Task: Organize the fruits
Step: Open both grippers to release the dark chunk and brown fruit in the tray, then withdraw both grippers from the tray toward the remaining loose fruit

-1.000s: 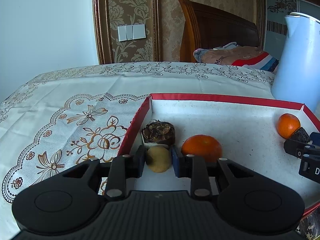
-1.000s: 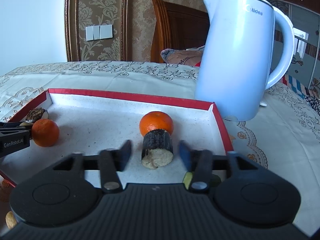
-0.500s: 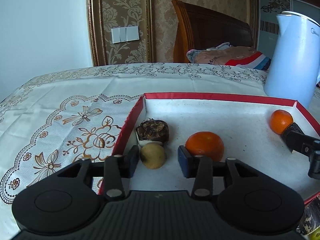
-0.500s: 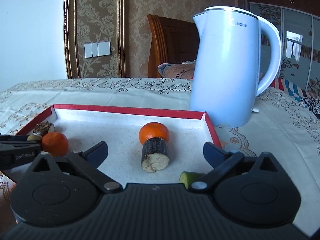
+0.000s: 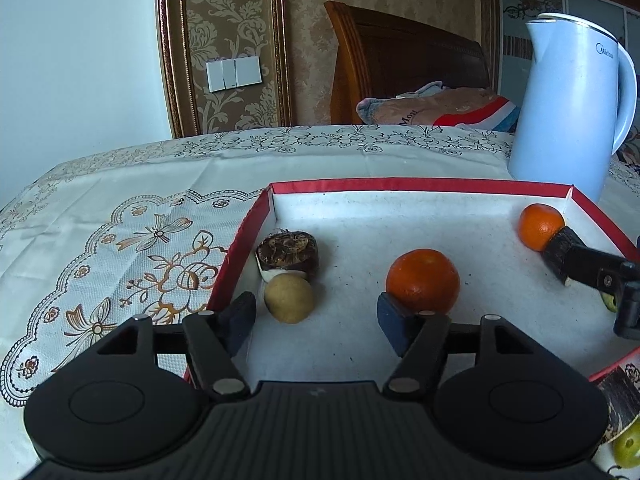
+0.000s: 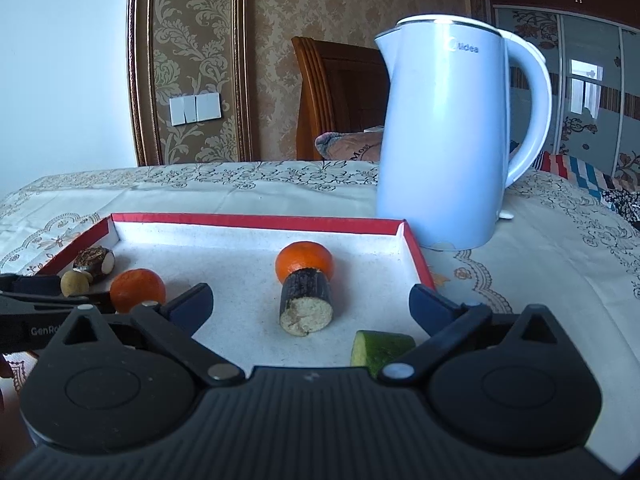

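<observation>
Both hand-held grippers have let go since a second ago: the left hand-held gripper (image 5: 316,316), then clamped on a small tan fruit (image 5: 289,297), now has its jaws parted, having just been opening, with the fruit lying free just ahead of the left finger. The right hand-held gripper (image 6: 311,304) has spread from a narrow gap beside the dark cane piece (image 6: 306,301) to its widest and holds nothing.

All sit in a shallow red-rimmed tray (image 6: 256,222) with a white, speckled floor, on a counter (image 5: 120,208) under an embroidered cloth. The tan fruit is round and matte, touching a stubby dark-skinned chunk (image 5: 289,255) in the tray's left corner. A glossy orange (image 5: 422,280) lies right by the left gripper's right finger. The cane piece is a short cylinder, bark-dark with a pale fibrous cut face; its long axis runs from that face, turned to the right camera, back to a second orange (image 6: 304,262) that it touches. A cut green wedge (image 6: 380,348) lies near the right finger. A smooth pale-blue kettle (image 6: 444,140) stands behind the tray.
</observation>
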`<move>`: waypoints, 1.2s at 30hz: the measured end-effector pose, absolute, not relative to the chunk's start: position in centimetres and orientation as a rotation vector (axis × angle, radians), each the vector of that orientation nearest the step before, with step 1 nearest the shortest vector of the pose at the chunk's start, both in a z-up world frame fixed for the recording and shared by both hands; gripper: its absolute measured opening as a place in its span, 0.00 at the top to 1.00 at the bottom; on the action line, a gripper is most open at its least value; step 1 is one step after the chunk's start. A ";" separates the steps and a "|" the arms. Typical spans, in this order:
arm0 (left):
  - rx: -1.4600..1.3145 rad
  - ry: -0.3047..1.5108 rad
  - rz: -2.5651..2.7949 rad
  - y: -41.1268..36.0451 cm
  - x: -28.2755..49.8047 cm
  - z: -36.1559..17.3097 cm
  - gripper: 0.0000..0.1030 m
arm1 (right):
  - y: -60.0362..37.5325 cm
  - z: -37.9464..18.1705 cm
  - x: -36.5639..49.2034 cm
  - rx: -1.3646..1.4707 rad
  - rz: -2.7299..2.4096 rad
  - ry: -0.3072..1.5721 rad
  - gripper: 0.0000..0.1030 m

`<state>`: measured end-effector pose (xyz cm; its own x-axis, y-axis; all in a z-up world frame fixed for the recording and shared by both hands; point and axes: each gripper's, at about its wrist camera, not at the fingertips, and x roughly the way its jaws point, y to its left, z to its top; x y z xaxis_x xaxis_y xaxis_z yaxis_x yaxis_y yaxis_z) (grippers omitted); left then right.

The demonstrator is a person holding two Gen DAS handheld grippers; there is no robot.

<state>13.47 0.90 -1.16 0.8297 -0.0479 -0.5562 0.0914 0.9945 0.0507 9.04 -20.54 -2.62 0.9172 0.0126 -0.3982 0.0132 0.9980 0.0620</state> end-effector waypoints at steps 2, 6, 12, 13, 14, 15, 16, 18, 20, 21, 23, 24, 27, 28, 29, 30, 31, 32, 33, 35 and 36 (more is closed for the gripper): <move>0.067 0.587 -0.079 1.1 13.1 -1.1 0.34 | -20.7 -2.6 8.6 0.069 -0.003 0.403 0.00; 0.040 0.583 -0.090 1.6 12.0 -0.9 0.31 | -21.1 -2.5 7.5 0.087 -0.005 0.393 0.00; -0.021 0.584 -0.107 2.8 10.4 -0.5 0.31 | -21.6 -2.3 5.6 0.116 0.012 0.374 0.00; -0.028 0.580 -0.108 3.0 10.1 -0.4 0.31 | -21.6 -2.3 5.3 0.117 0.014 0.372 0.00; -0.034 0.575 -0.111 3.2 9.8 -0.3 0.31 | -21.6 -2.3 5.0 0.117 0.015 0.370 0.00; -0.041 0.572 -0.111 3.4 9.5 -0.2 0.31 | -21.6 -2.3 4.6 0.117 0.016 0.367 0.00; -0.047 0.570 -0.111 3.5 9.2 -0.1 0.31 | -21.7 -2.3 4.2 0.118 0.018 0.362 0.00; -0.053 0.571 -0.113 3.7 8.7 -0.1 0.30 | -21.8 -2.2 3.5 0.123 0.019 0.348 0.00; -0.058 0.568 -0.114 3.8 8.2 0.0 0.30 | -21.9 -2.2 2.7 0.130 0.022 0.338 0.00; -0.059 0.568 -0.116 3.8 8.0 0.0 0.30 | -22.0 -2.2 2.4 0.137 0.026 0.335 0.00; -0.064 0.570 -0.125 3.8 7.5 0.0 0.26 | -22.4 -2.1 1.8 0.154 0.032 0.332 0.00; -0.066 0.568 -0.128 3.8 7.3 0.0 0.26 | -22.5 -2.2 1.7 0.160 0.033 0.333 0.00; -0.059 0.551 -0.125 3.6 6.5 0.1 0.26 | -23.0 -2.2 1.2 0.180 0.023 0.330 0.00; -0.057 0.545 -0.123 3.6 6.3 0.2 0.25 | -23.1 -2.2 1.1 0.184 0.020 0.330 0.00; -0.056 0.537 -0.118 3.6 5.9 0.2 0.24 | -23.3 -2.2 1.0 0.185 0.017 0.332 0.00; -0.054 0.530 -0.118 3.6 5.6 0.3 0.22 | -23.3 -2.3 0.9 0.182 0.014 0.338 0.00; -0.052 0.524 -0.120 3.5 5.3 0.3 0.22 | -23.4 -2.3 0.8 0.181 0.012 0.343 0.00; -0.053 0.516 -0.122 3.5 4.9 0.4 0.22 | -23.5 -2.3 0.6 0.182 0.011 0.343 0.00; -0.054 0.505 -0.123 3.5 4.4 0.5 0.21 | -23.6 -2.3 0.3 0.183 0.009 0.341 0.00; -0.039 0.483 -0.132 3.3 3.7 0.6 0.21 | -23.6 -2.5 -0.2 0.173 0.007 0.344 0.00; -0.028 0.477 -0.139 3.1 3.5 0.7 0.21 | -23.6 -2.6 -0.4 0.166 0.007 0.347 0.00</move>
<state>3.49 3.12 0.67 0.8793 -0.1396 -0.4553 0.1264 0.9902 -0.0594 -0.45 -23.60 -2.58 0.9404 0.0354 -0.3381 0.0215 0.9864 0.1631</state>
